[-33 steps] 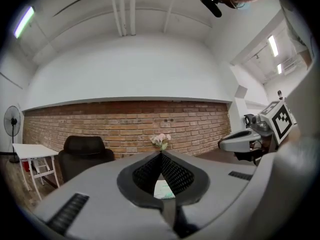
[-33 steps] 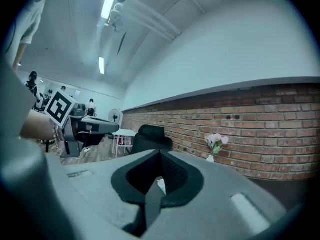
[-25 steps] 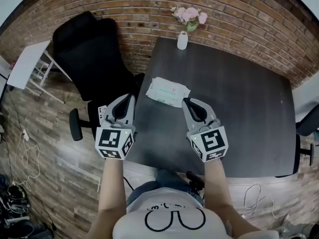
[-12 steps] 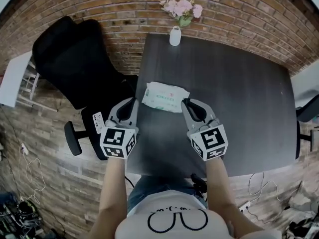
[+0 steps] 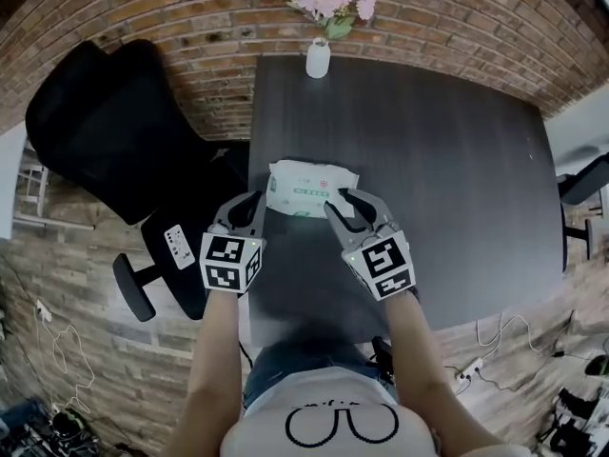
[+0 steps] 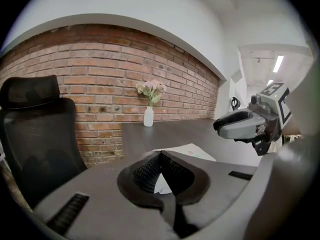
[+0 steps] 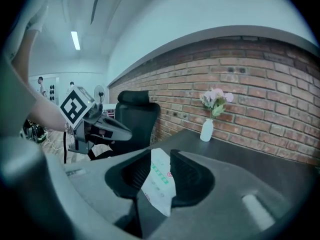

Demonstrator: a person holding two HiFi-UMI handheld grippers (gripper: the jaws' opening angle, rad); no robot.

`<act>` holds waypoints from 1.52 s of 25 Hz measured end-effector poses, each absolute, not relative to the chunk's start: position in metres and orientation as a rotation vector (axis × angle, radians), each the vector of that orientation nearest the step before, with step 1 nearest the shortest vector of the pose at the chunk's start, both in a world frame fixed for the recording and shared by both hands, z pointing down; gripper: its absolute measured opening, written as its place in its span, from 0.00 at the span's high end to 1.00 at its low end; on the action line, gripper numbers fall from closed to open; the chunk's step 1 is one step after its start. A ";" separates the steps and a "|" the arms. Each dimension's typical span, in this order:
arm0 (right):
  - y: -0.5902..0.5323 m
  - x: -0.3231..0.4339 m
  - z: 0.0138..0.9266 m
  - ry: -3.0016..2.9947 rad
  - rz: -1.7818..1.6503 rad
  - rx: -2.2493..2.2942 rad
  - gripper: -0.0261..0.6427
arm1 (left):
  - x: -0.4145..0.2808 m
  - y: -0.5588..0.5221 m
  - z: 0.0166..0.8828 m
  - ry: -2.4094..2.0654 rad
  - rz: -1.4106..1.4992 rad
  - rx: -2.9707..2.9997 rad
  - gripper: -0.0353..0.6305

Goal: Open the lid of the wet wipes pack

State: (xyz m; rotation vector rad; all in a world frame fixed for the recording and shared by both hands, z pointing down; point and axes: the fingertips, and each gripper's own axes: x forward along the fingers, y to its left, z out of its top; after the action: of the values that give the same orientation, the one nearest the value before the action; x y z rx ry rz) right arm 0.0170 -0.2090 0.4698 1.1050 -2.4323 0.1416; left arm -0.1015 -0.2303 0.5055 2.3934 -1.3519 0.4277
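Observation:
The white wet wipes pack [image 5: 306, 187] lies flat near the left front edge of the dark table [image 5: 438, 160], its lid down. My left gripper [image 5: 253, 201] hovers at the pack's near left corner with its jaws closed together [image 6: 160, 155]; the pack [image 6: 194, 150] shows just beyond them. My right gripper [image 5: 348, 201] is at the pack's near right corner. Its jaws are opening, and the pack [image 7: 159, 180] shows through the gap [image 7: 161, 153] without the pads pressing on it.
A white vase with pink flowers [image 5: 319, 57] stands at the table's far left edge by the brick wall. A black office chair [image 5: 105, 141] sits left of the table. Cables lie on the wood floor [image 5: 57, 350].
Both grippers have come down and forward to the near edge of the pack. The right jaws went from closed to apart. The left jaws stayed closed.

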 end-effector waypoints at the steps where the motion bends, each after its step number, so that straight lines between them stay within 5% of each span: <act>1: -0.211 0.012 0.479 -2.419 0.147 1.076 0.78 | -0.102 -0.234 0.513 -1.337 0.440 2.384 0.95; 10: -0.227 -0.008 0.543 -2.279 0.113 0.863 0.66 | -0.089 -0.242 0.572 -1.194 0.589 2.312 0.95; 24: -0.235 -0.015 0.577 -2.197 -0.004 0.680 0.66 | -0.084 -0.248 0.596 -1.149 0.609 2.246 0.95; 38: -0.246 -0.014 0.574 -2.249 0.319 0.564 0.67 | -0.087 -0.251 0.599 -1.137 0.632 2.245 0.95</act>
State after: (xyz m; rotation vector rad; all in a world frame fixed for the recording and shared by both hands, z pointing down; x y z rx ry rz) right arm -0.0138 -0.2459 0.5737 0.5643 -2.2493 0.3191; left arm -0.0871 -0.2510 0.5994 2.2455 -1.1374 0.6320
